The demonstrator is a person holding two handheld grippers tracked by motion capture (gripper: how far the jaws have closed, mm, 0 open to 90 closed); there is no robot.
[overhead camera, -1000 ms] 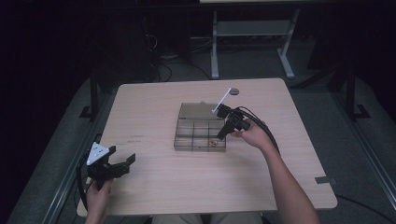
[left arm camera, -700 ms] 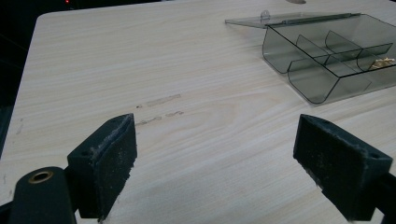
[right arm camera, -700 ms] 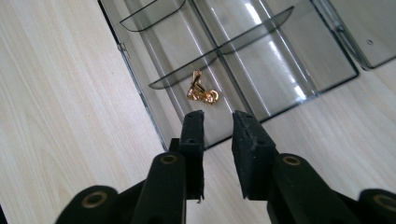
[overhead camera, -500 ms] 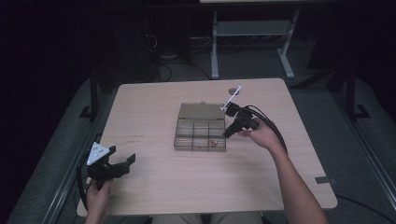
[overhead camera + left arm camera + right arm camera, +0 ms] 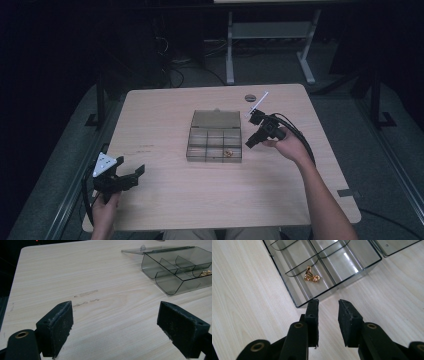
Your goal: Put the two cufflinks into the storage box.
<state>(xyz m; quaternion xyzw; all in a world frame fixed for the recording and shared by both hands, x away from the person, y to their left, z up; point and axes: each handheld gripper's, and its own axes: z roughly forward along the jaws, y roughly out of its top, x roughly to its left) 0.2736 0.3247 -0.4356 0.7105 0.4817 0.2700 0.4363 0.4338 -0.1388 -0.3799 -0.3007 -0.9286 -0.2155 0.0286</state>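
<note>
A smoky clear organizer box (image 5: 214, 145) sits mid-table, its lid (image 5: 216, 119) lying open flat behind it. One gold trinket (image 5: 228, 153) lies in the front right compartment; it shows clearly as the gold trinket (image 5: 311, 276) in the right gripper view. My right gripper (image 5: 249, 143) hovers just off the box's right side, its jaws a narrow gap apart with nothing between them (image 5: 328, 302). My left gripper (image 5: 135, 176) rests near the table's front left corner, wide open and empty (image 5: 117, 306), pointing toward the box (image 5: 175, 272).
A small dark round disc (image 5: 250, 98) lies on the table behind the right gripper. Bare wood table (image 5: 210, 200) spreads in front of the box. A metal stand (image 5: 270, 45) is on the floor beyond the table.
The right gripper has drawn back to the right, from over the box's right compartments to just beside its right edge. The left gripper has stayed still.
</note>
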